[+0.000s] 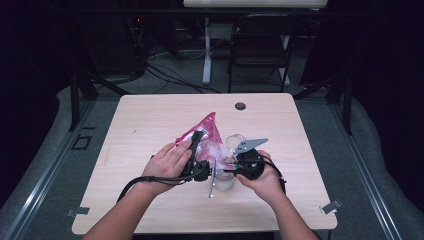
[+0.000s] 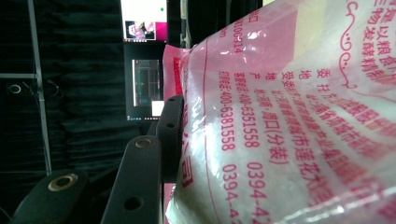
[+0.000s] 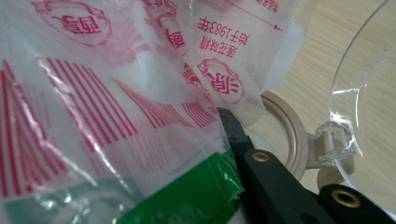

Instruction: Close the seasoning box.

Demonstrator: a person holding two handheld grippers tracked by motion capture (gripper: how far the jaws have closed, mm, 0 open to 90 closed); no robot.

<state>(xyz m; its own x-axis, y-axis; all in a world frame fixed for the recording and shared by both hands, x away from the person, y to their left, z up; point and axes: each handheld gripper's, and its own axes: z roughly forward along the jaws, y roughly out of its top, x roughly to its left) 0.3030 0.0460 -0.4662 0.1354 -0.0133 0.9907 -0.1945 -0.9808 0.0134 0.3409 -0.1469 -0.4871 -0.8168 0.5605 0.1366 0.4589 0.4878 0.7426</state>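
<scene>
A pink-printed plastic bag point(image 1: 206, 134) of white grains is held tilted above a clear jar point(image 1: 225, 179) near the table's front middle. My left gripper point(image 1: 196, 142) is shut on the bag's left side. In the left gripper view one black jaw presses against the bag point(image 2: 289, 121) and the other is hidden behind it. My right gripper point(image 1: 234, 164) is shut on the bag's lower edge, just over the jar. In the right gripper view the bag point(image 3: 107, 112) covers one jaw, with the jar's beige rim point(image 3: 290, 140) and its open clear lid point(image 3: 369, 93) beyond.
The wooden table point(image 1: 150, 120) has a round black grommet point(image 1: 240, 106) at its far edge. A slim metal piece point(image 1: 212, 184) lies beside the jar. A black chair point(image 1: 260, 45) and a desk leg point(image 1: 206, 50) stand behind the table.
</scene>
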